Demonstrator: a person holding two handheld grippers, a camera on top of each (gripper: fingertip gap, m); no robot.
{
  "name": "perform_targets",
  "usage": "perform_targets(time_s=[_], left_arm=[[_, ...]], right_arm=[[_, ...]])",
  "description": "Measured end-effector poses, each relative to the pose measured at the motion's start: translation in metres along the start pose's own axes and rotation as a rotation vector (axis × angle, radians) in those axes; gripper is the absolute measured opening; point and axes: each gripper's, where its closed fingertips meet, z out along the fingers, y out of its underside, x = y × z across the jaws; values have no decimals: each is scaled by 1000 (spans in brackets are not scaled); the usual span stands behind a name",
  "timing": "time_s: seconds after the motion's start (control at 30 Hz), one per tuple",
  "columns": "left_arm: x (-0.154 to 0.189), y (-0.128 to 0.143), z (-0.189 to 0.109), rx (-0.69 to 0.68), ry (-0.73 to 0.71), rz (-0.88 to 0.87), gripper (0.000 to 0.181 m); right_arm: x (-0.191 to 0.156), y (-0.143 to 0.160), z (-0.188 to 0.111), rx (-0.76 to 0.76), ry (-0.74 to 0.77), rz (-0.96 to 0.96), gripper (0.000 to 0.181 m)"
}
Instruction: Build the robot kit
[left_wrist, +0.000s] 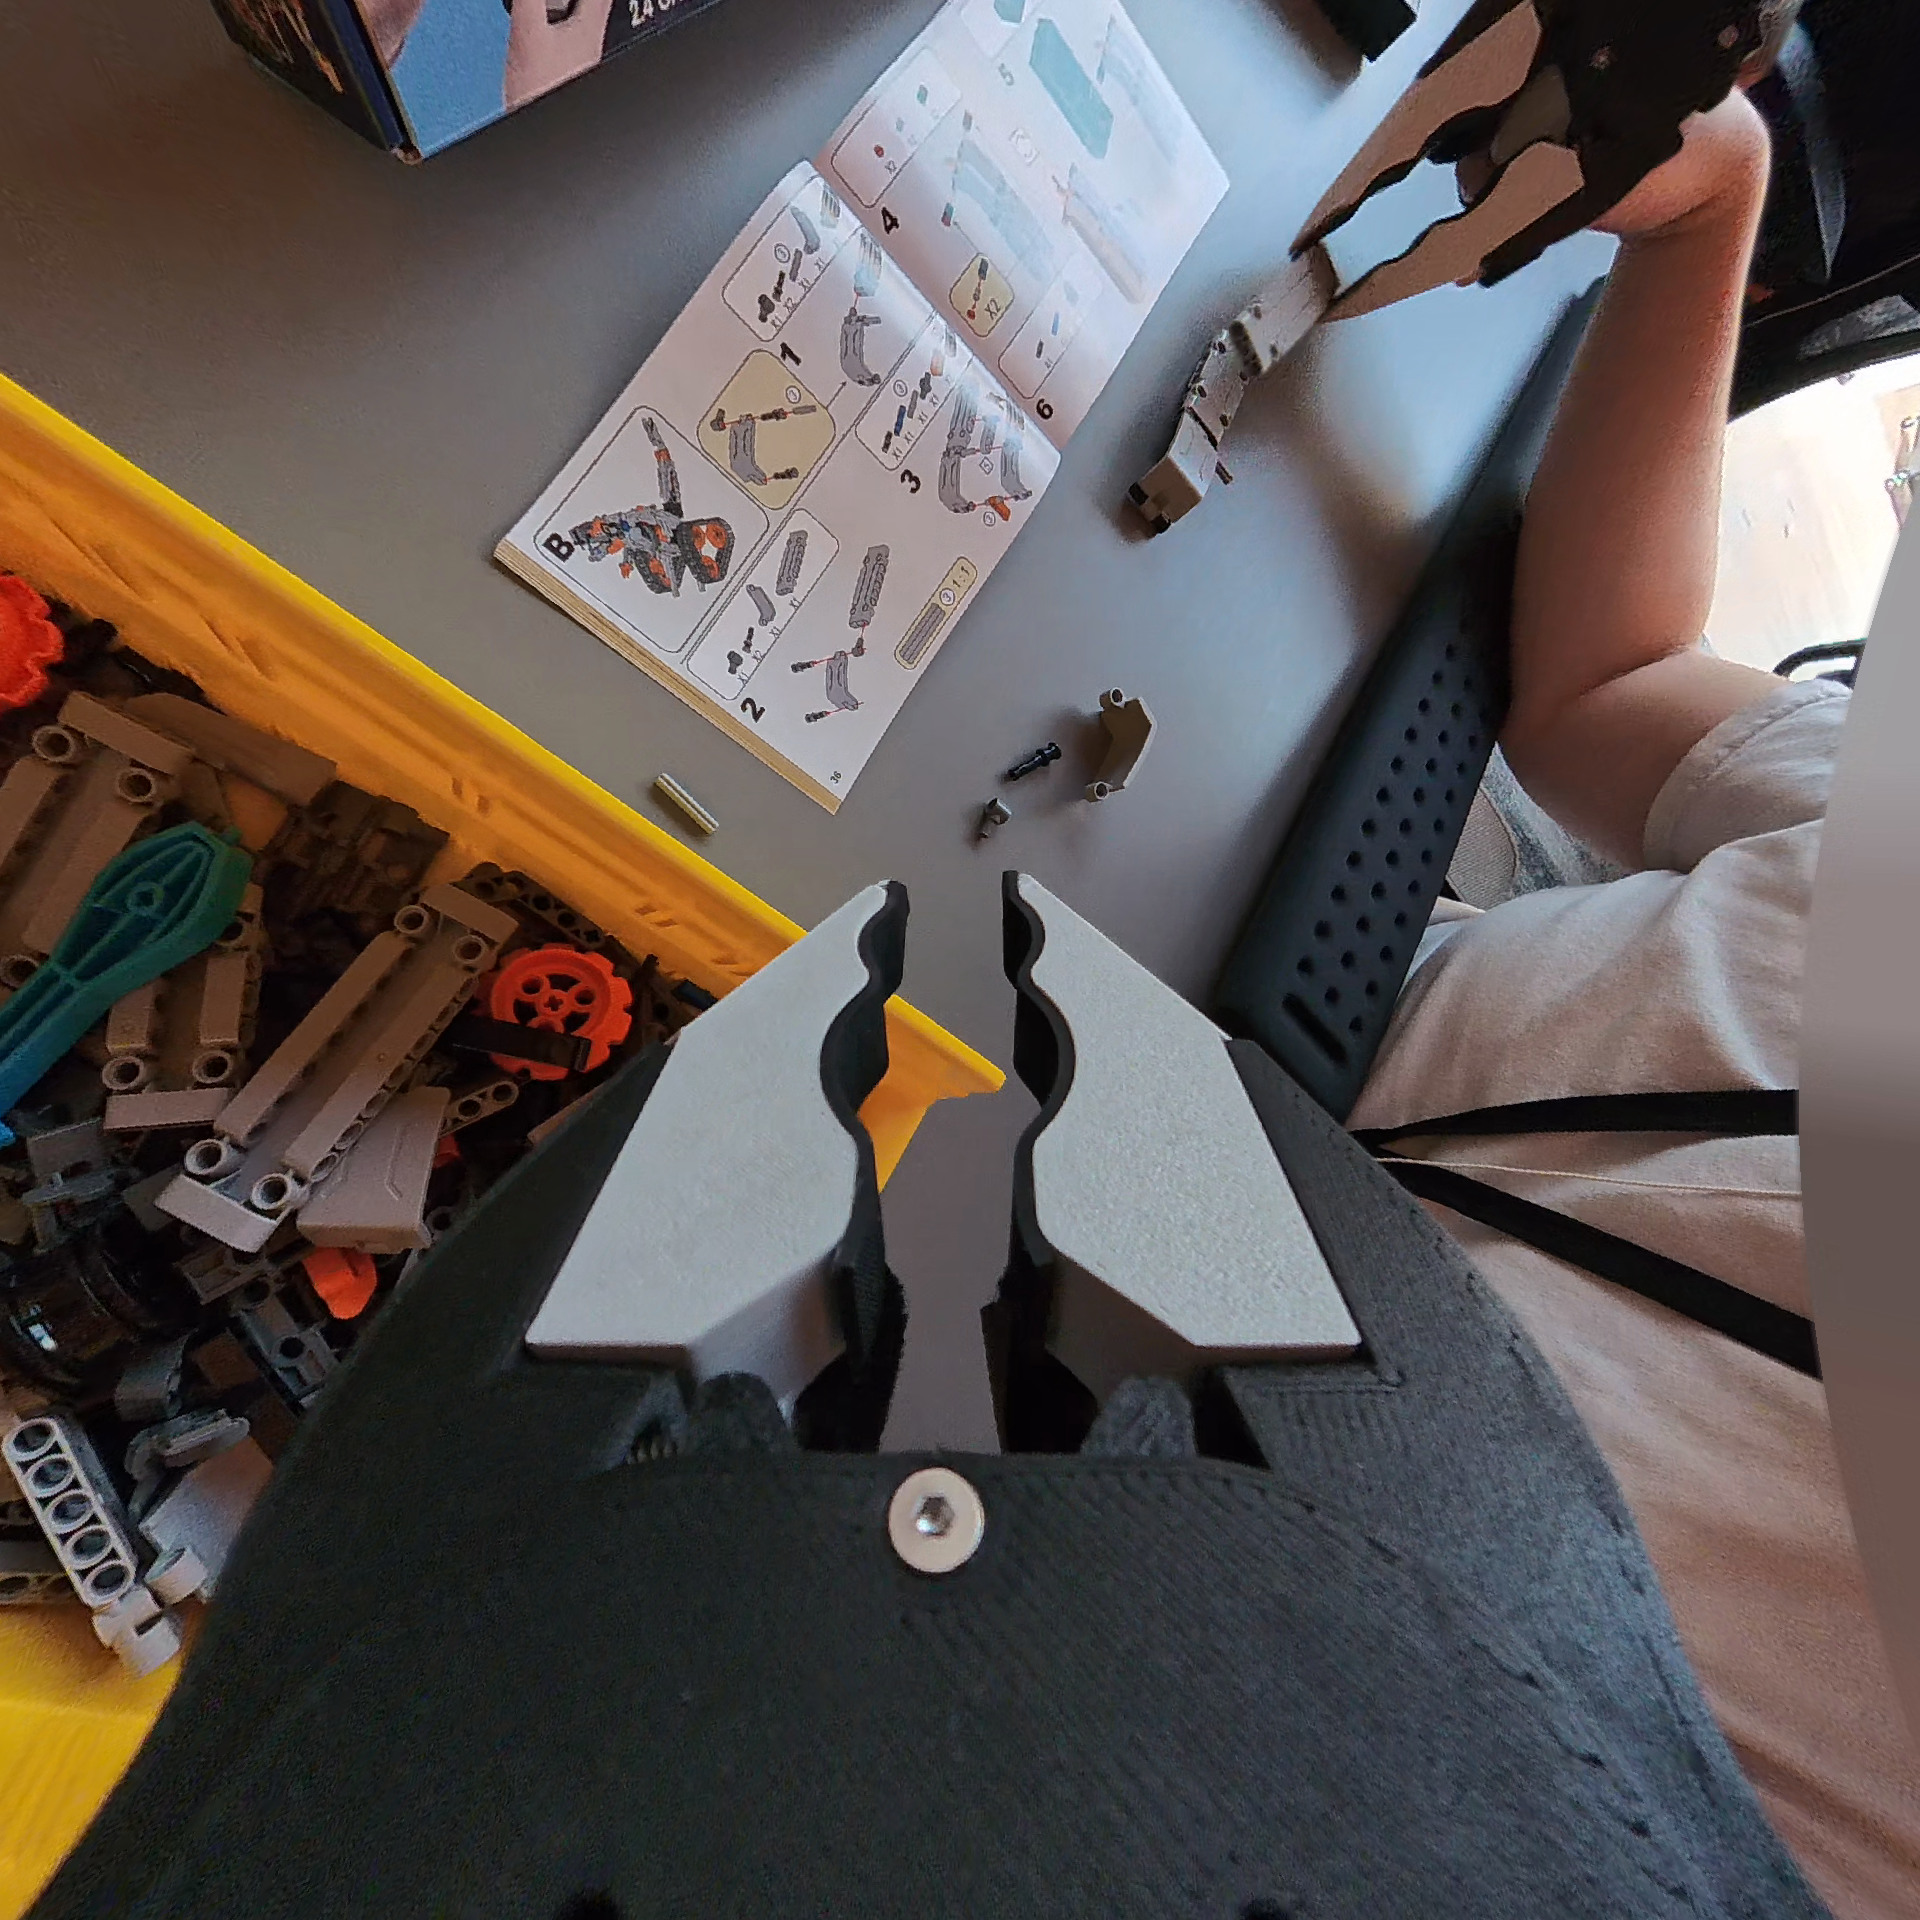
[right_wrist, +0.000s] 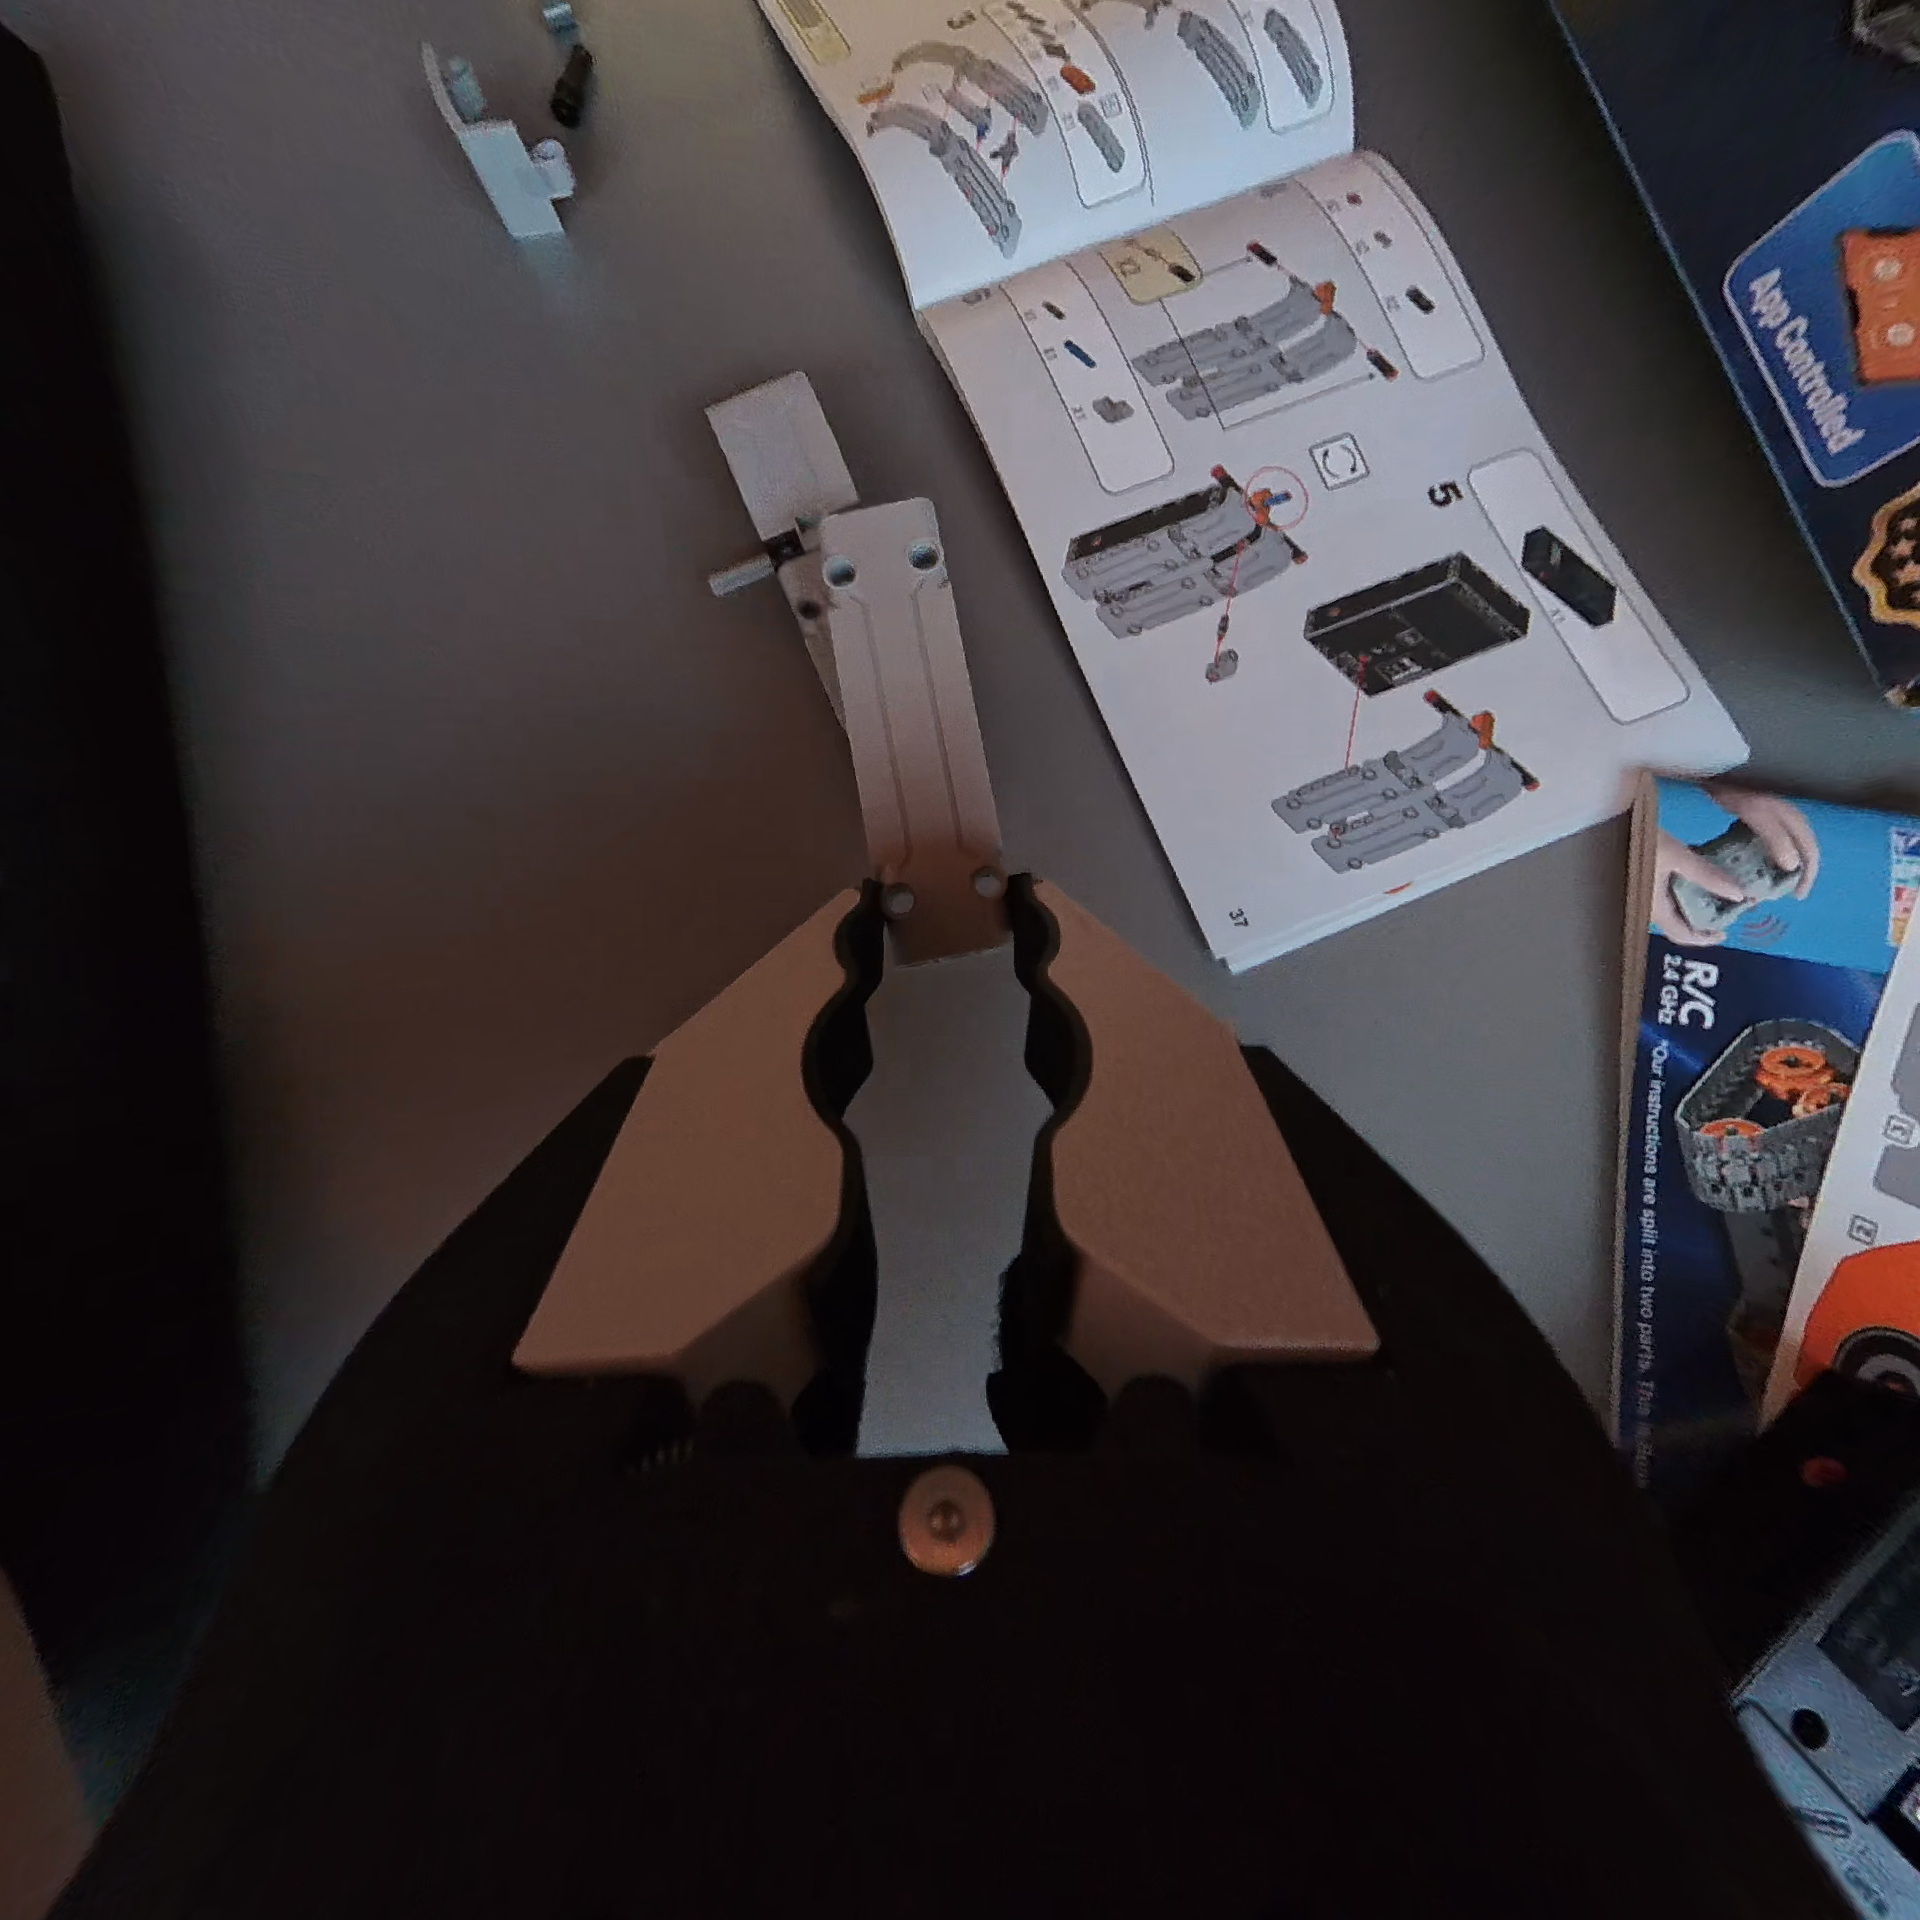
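My right gripper (right_wrist: 943, 896) is shut on the near end of a long grey curved assembly of building parts (right_wrist: 904, 665) and holds it over the grey table. The same gripper (left_wrist: 1335, 275) and assembly (left_wrist: 1210, 416) show far off in the left wrist view. My left gripper (left_wrist: 954, 894) is open and empty, its jaws a small gap apart, above the table next to the corner of a yellow bin (left_wrist: 436, 717). Just ahead of it lie a small grey connector (left_wrist: 992, 818), a black pin (left_wrist: 1034, 764) and a grey curved piece (left_wrist: 1120, 743).
An open instruction booklet (left_wrist: 831, 416) lies mid-table, also in the right wrist view (right_wrist: 1299, 520). The yellow bin holds several grey, orange and teal parts (left_wrist: 312, 1039). A tan axle (left_wrist: 686, 805) lies by the bin. Printed boxes (right_wrist: 1766, 1091) sit at right. A person's arm (left_wrist: 1621, 499) and a black perforated chair edge (left_wrist: 1382, 831) are close by. My hands' fingertips stand some 40 cm from each other. The small grey connector (left_wrist: 992, 818) is about 15 cm from my left fingertips and 30 cm from my right. The black pin (left_wrist: 1034, 764) is about 20 cm from my left fingertips. Seen from the right wrist view (right_wrist: 571, 81) as well.
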Motion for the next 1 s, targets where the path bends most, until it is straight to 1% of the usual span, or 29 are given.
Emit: perform_targets(time_s=[0.07,0.2,0.37,0.53,0.7,0.87,1.0], left_arm=[[-1,0,-1,2,-5,2,17],[-4,-1,-4,15,-3,-12,17],[-6,-1,-5,17,-11,-23,18],[-5,0,-3,10,-21,-18,18],[-4,0,-4,10,-27,-16,18],[-4,-1,-8,25,-31,-17,18],[-4,-2,-12,40,-39,-13,18]], right_arm=[[4,1,-2,15,0,25,24],[16,-16,-18,106,35,47,24],[17,-30,-24,118,45,10,24],[20,-26,-22,109,36,29,24],[26,-30,-33,151,62,34,24],[30,-46,-44,180,81,-4,24],[32,-47,-44,148,83,-13,24]])
